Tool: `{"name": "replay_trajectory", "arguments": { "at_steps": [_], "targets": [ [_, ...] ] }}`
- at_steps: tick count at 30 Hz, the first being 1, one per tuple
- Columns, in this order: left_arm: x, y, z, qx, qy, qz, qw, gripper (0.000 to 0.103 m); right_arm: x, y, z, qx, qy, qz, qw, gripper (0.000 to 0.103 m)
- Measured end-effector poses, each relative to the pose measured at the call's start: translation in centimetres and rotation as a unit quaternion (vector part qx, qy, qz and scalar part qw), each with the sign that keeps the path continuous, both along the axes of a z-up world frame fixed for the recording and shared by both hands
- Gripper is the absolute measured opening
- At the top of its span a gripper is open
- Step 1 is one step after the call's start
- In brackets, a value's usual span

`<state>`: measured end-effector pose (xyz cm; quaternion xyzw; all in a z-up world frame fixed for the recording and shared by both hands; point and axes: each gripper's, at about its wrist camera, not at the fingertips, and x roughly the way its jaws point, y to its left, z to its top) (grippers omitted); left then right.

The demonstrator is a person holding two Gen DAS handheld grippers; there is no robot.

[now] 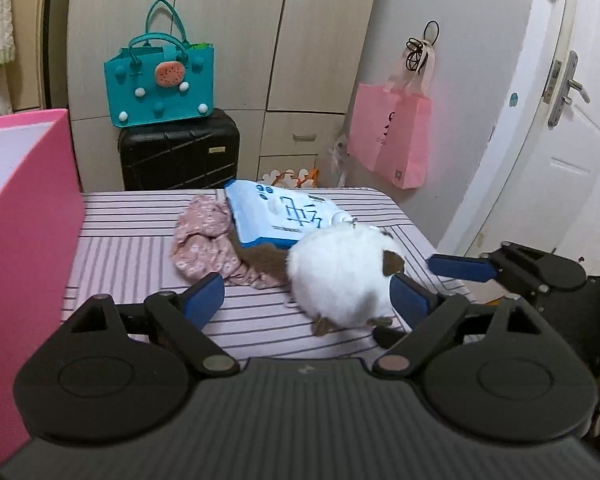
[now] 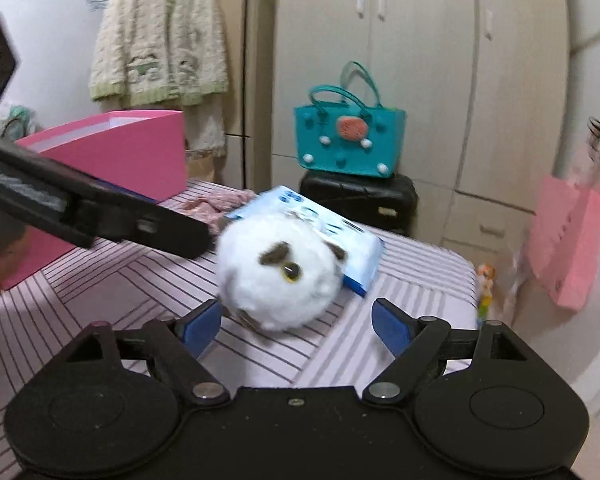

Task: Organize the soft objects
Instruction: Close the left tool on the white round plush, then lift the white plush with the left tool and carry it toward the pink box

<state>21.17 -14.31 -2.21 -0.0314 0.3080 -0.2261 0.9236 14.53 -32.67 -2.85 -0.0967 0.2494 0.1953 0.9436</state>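
Observation:
A round white plush toy [image 1: 340, 272] with brown patches and a yellow eye lies on the striped tablecloth [image 1: 140, 256]; it also shows in the right wrist view [image 2: 276, 268]. Behind it lie a blue-and-white soft pack [image 1: 276, 212], a brown furry piece [image 1: 264, 260] and a crumpled pink floral cloth [image 1: 204, 244]. My left gripper [image 1: 306, 298] is open, its right finger against the plush, nothing held. My right gripper [image 2: 296, 322] is open just in front of the plush. The pack [image 2: 360, 252] and pink cloth [image 2: 216, 204] sit behind it.
A pink open box [image 1: 24, 216] stands at the table's left, also in the right wrist view [image 2: 132, 148]. Beyond the table are a black suitcase [image 1: 180, 152] with a teal bag [image 1: 160, 84], a hanging pink bag [image 1: 392, 136], wardrobe and door.

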Motion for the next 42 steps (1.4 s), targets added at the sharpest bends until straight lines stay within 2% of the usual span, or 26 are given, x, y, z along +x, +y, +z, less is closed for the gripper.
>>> {"name": "replay_trajectory", "arguments": {
  "at_steps": [5,18,19,21,23,27,32,34,39,42],
  "targets": [
    [1.3,-0.3,-1.1,-0.043,0.021,0.002,0.9988,0.089,0.6,1.2,-0.4,-0.027,-0.013,0.019,0.999,0.086],
    [2.8,-0.2,-2.8,-0.078,0.048,0.019,0.9957,0.086,3.4,0.6,-0.7,0.041,0.049,0.0,0.998,0.085],
    [2.8,-0.1,-2.8,-0.08,0.048,0.02,0.9954,0.086,3.3,0.7,-0.7,0.042,0.047,-0.001,0.998,0.084],
    [2.8,0.1,-2.9,-0.089,0.045,0.022,0.9948,0.086,3.2,0.6,-0.6,0.042,0.042,-0.007,0.998,0.074],
    [2.8,0.2,-3.0,-0.093,0.038,0.019,0.9947,0.084,2.9,0.4,-0.5,0.046,0.045,-0.007,0.998,0.071],
    [2.8,0.5,-3.5,-0.121,0.056,0.002,0.9911,0.069,2.6,0.2,-0.7,0.058,0.053,-0.012,0.997,0.068],
    [2.4,0.9,-3.9,-0.141,0.067,-0.004,0.9878,0.061,2.2,0.3,-0.7,0.058,0.055,-0.012,0.997,0.067],
    [2.1,1.0,-3.9,-0.145,0.067,-0.012,0.987,0.053,2.1,0.5,-0.6,0.059,0.057,-0.01,0.997,0.067],
    [1.9,1.7,-4.3,-0.176,0.105,-0.023,0.9785,0.053,1.2,1.5,-0.5,0.032,0.047,-0.015,0.998,0.067],
    [1.3,2.2,-4.2,-0.178,0.113,-0.03,0.977,0.053,0.2,2.1,-0.3,0.026,0.047,-0.012,0.998,0.069]
  ]
}}
